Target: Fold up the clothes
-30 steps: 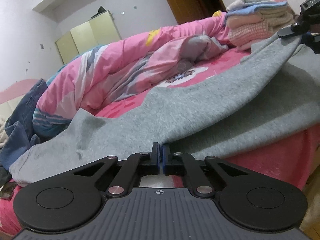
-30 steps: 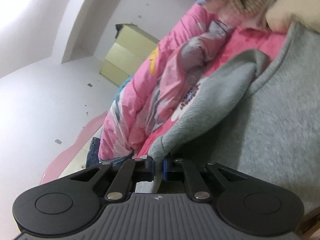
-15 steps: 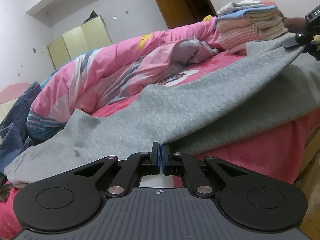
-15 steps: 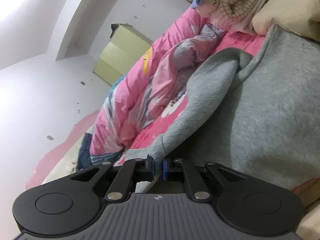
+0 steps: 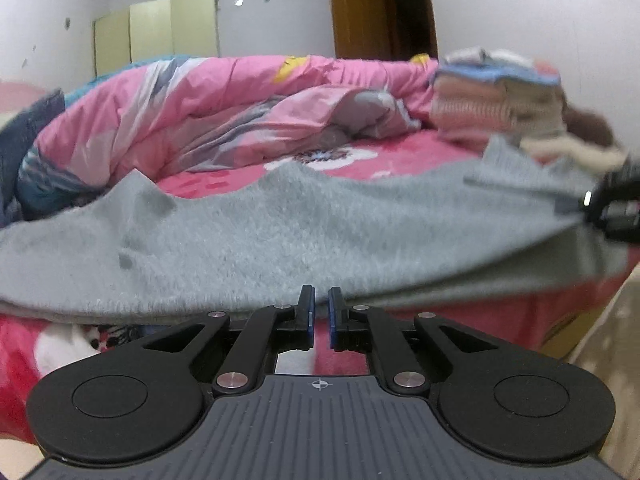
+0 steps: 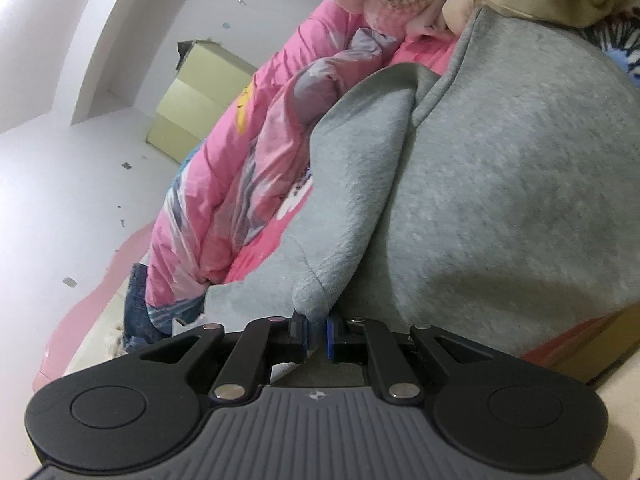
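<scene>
From the left wrist, your left gripper is letting go: its jaws, pinched shut a moment ago, are parting slightly, empty, with the gray sweatshirt lying folded on the bed.

From the right wrist, your right gripper is still pinching the sweatshirt's edge.

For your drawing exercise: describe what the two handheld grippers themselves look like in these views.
Both match: the left gripper and right gripper have matte black linkage arms with silver pivot pins, blue-edged pads, two round black discs, and a ribbed dark grey body bearing a small crosshair mark. No cables or sleeves show.
</scene>
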The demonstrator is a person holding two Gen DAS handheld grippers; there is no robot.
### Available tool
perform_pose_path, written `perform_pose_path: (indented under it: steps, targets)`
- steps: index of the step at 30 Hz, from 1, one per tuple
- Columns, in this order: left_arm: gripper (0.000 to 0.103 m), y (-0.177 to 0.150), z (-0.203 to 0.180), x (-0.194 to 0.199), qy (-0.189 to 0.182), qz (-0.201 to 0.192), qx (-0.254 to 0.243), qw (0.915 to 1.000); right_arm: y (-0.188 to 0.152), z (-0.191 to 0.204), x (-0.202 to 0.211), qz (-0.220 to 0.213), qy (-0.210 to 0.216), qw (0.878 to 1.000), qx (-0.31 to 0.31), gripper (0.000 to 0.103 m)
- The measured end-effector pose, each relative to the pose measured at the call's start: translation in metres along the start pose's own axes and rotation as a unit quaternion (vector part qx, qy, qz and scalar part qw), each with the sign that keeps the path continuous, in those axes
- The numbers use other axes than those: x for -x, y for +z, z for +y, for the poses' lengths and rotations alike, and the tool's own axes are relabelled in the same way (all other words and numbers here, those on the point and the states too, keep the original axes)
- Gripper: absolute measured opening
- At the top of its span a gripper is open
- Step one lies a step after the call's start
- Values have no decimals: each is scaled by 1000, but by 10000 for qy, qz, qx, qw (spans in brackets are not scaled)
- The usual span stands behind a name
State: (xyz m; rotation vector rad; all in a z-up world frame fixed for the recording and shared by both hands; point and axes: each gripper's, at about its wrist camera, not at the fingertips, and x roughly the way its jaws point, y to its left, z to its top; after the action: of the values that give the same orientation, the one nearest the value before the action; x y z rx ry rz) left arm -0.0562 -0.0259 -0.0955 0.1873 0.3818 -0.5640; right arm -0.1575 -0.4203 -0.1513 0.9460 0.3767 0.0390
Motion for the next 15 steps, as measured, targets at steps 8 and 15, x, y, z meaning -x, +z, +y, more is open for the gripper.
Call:
perform_pose_path:
  steps: [8,15]
  targets:
    - [6,7,0,-36,208,-16,87,9997,3,17,34,-151,-858,9932,777,30]
    - [6,-4,6,-44,181,-58,265,9995,9,67,57,-785,-1424,9631,2144,42]
